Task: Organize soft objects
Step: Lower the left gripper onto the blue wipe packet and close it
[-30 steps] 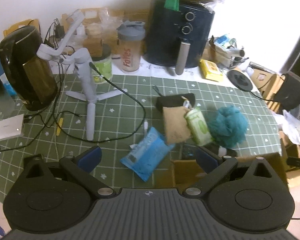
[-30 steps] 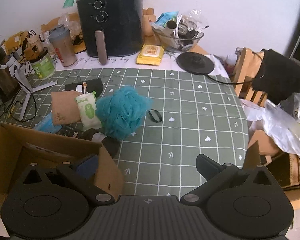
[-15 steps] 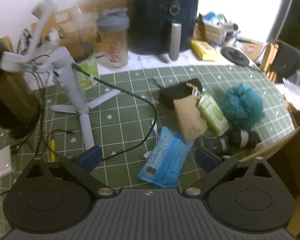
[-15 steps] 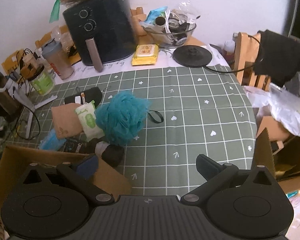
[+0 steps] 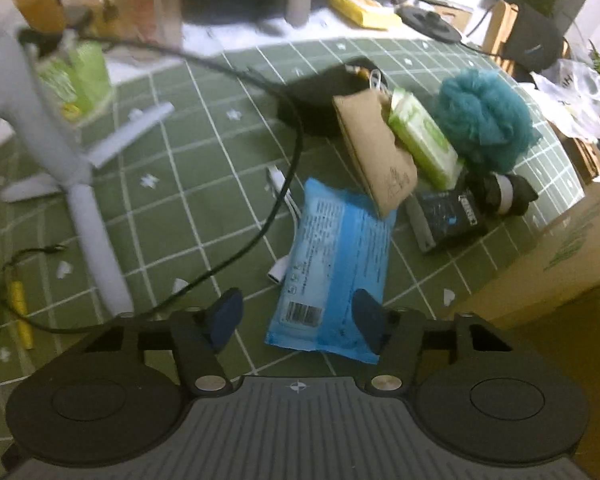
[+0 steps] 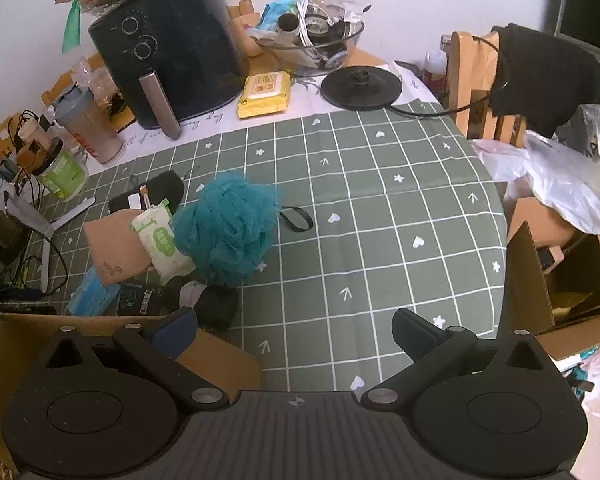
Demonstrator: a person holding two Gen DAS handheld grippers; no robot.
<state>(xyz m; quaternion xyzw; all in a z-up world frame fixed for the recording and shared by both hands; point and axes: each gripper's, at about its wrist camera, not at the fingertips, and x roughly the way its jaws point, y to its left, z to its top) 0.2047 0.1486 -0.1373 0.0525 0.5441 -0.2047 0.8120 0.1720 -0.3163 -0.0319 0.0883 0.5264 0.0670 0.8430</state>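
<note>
The left gripper point(image 5: 298, 316) is hanging low over a green checked tabletop point(image 5: 204, 184), its jaws closing around the near end of a blue wipes pack point(image 5: 336, 252) lying flat between them; the pads are not yet pressing on it. Just beyond the pack, a tan pouch point(image 5: 376, 148), a green wipes pack point(image 5: 422, 136) and a teal mesh sponge point(image 5: 484, 116) are lying bunched together. The right gripper point(image 6: 296, 328) is hovering with jaws spread wide and empty, beside a cardboard box point(image 6: 216, 360) at the tabletop's near edge.
</note>
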